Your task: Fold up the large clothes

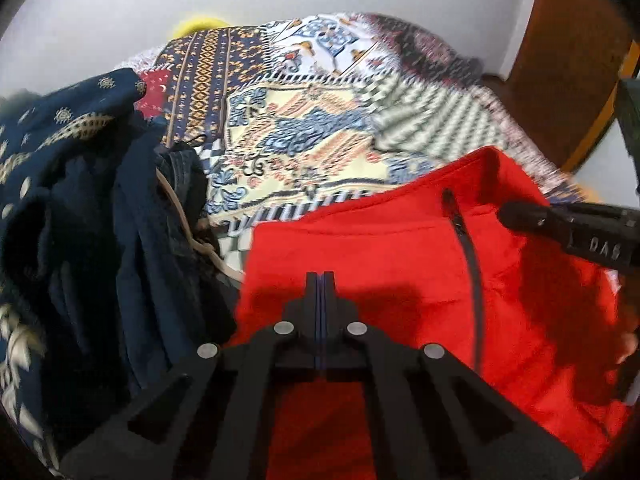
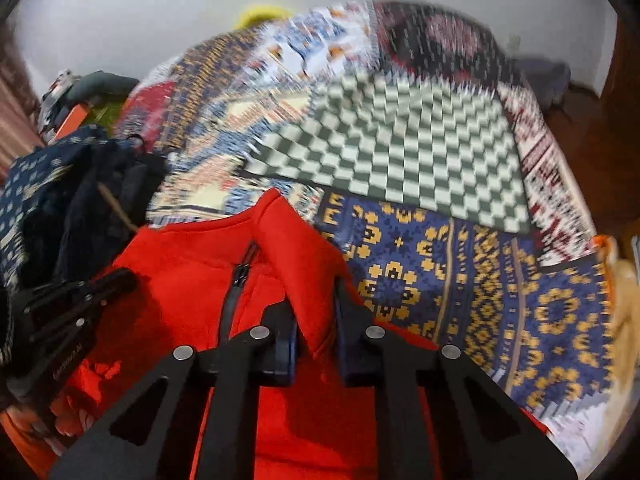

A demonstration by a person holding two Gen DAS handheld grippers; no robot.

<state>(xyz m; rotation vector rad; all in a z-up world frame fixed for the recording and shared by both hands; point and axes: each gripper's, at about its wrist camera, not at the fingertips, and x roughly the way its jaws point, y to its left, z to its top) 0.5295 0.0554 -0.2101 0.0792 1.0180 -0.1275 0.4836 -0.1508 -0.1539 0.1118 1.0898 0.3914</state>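
I had the red jacket (image 1: 400, 264) lying on the bed, zip side up, at the near edge of the patterned bedspread (image 1: 304, 136), because the flat cover gave me a broad surface for folding; its collar end pointed toward the middle of the bed. The heap of dark blue clothes (image 1: 80, 200) sat just beside it on the left edge, touching the jacket's side, presumably waiting its turn.

My right gripper (image 2: 316, 320) was clamped on the jacket's collar; a flap of red cloth stood up between the jaws, pinched on both sides, which I judged was the hold I wanted for lifting one top corner. My left gripper (image 1: 322, 280) was fully closed, its two fingers pressed flat together over the jacket's opposite shoulder; I could not tell from the left wrist view whether any cloth was caught between them, since no fabric showed at the tips. From the right wrist view that gripper lay low on the red cloth to the left of the zip (image 2: 236, 292), so a thin pinch was possible.

I judged the fold had barely begun; the jacket was spread out and unfolded, and both grippers sat at the collar end, one either side of the zip, to carry that edge over evenly.
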